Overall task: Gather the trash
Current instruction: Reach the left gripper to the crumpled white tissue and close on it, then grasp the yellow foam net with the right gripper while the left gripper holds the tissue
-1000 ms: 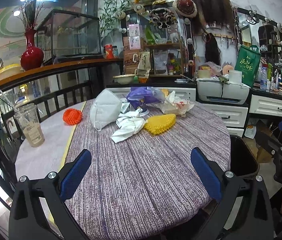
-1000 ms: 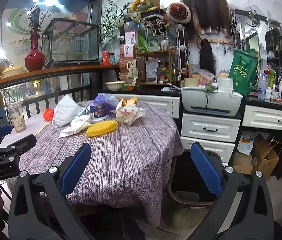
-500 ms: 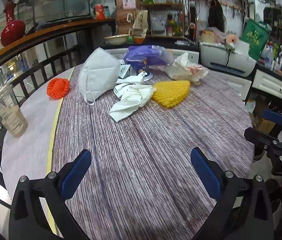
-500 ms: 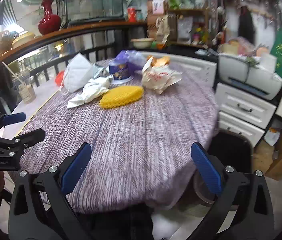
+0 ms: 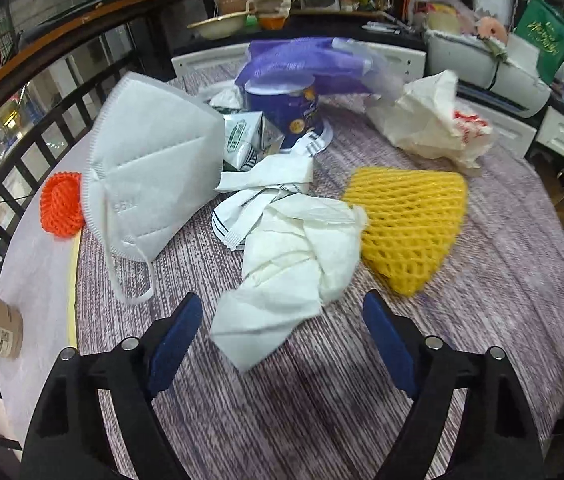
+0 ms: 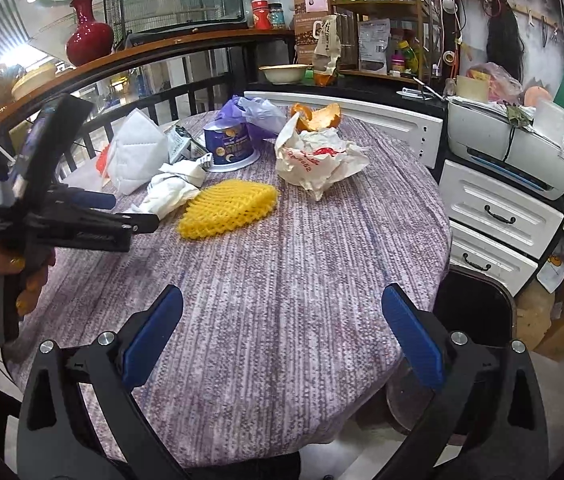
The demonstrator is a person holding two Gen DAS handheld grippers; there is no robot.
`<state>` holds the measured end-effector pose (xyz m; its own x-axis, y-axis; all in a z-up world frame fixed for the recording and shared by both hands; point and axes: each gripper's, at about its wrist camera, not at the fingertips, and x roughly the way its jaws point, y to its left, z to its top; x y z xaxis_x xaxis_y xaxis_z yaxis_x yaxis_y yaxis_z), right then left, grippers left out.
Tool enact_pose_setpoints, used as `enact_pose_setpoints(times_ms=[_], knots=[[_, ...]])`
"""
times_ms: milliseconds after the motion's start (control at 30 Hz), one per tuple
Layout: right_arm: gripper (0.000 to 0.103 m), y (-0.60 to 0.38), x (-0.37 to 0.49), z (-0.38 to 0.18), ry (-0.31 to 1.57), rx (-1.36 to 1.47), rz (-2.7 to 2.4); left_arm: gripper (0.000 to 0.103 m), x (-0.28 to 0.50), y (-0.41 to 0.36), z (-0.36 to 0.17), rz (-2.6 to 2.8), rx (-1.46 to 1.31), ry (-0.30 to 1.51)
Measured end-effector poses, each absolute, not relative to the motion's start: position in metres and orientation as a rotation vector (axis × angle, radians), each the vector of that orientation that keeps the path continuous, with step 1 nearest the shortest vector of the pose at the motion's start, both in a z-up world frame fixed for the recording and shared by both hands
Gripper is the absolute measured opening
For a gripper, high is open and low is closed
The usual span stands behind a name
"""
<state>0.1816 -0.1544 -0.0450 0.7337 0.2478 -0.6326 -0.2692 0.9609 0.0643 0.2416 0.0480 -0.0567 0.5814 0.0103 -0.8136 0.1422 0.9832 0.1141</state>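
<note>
- Tissue [image 5: 290,264]: white, crumpled, lying flat on the tablecloth, touching the yellow net
- Yellow net [image 5: 410,224]: foam mesh sleeve, flattened, just right of the tissue
- Mask [image 5: 149,172]: white, folded, propped on its edge, ear loop trailing onto the cloth
- Orange net [image 5: 61,204]: small foam mesh, partly behind the mask
- Cup [image 5: 282,108]: dark blue paper tub, upside down, with a purple bag [image 5: 306,64] behind it
- Wrapper [image 5: 434,120]: white crumpled bag with red print, beyond the yellow net
- Orange peel [image 6: 318,116]: behind the wrapper
</note>
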Motion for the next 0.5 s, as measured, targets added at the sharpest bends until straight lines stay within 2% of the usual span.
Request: enact_pose_setpoints(times_ms=[167, 333, 433, 500], knots=[[0.098, -0.165, 0.187, -0.049, 0.707, -0.014, 0.270, 0.067, 0.249, 0.052, -0.063, -0.080, 0.137, 0.971], [0.098, -0.166, 0.192, -0.051, 0.714, -0.013, 0.263, 0.037, 0.245, 0.056, -0.060, -0.072, 0.106, 0.958], [0.098, -0.165, 0.195, -0.054, 0.721, -0.009, 0.260, 0.023, 0.241, 0.060, -0.060, -0.065, 0.083, 0.947], [0.098, -0.164, 0.196, -0.053, 0.721, -0.007, 0.263, 0.018, 0.234, 0.065, -0.057, -0.075, 0.051, 0.935]])
